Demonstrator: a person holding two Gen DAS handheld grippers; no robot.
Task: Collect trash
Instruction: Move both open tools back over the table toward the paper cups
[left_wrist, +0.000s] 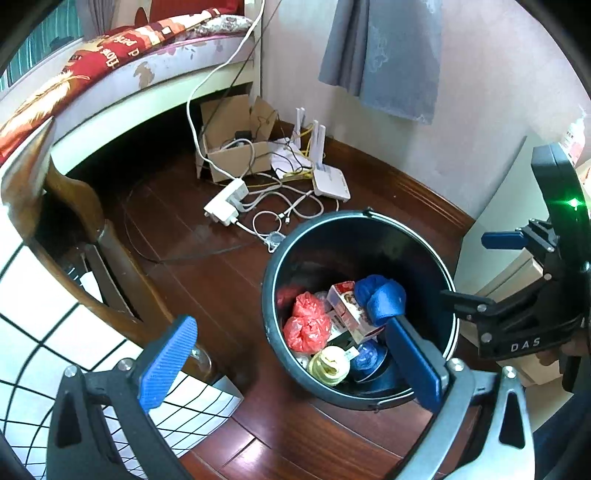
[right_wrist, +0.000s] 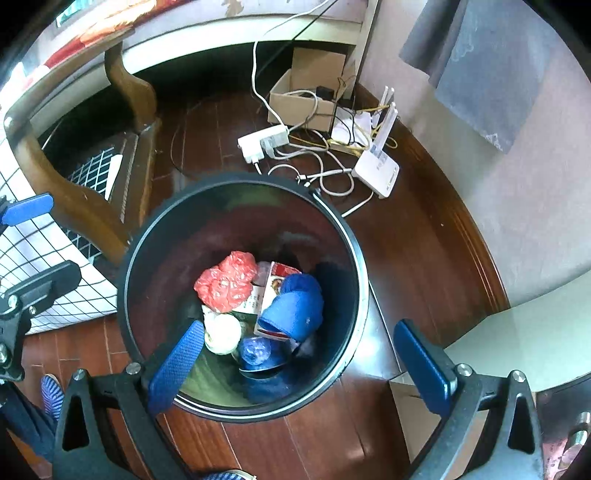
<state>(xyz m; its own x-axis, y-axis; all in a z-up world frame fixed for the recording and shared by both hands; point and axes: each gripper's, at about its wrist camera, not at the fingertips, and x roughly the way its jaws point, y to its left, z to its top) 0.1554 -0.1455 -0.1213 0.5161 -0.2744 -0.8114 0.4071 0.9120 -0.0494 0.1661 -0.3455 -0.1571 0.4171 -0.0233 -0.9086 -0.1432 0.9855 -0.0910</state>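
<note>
Both claws are hovering above the dark bin (right_wrist: 243, 306) on the wooden floor (right_wrist: 303, 443), spread wide and carrying nothing. The right claw (right_wrist: 301, 363) is sitting almost straight over the bin's mouth; the left claw (left_wrist: 295, 363) is straddling its near-left rim. Inside, the blue cloth bundle (right_wrist: 295, 310) is lying uppermost, beside a red crumpled bag (right_wrist: 225, 282) and a carton (right_wrist: 271, 295) tilted against it.

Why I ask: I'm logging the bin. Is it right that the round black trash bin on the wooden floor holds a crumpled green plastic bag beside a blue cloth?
Not quite. In the round black trash bin, the crumpled plastic bag is red, not green, as the right wrist view shows. It does lie near the blue cloth.
</note>
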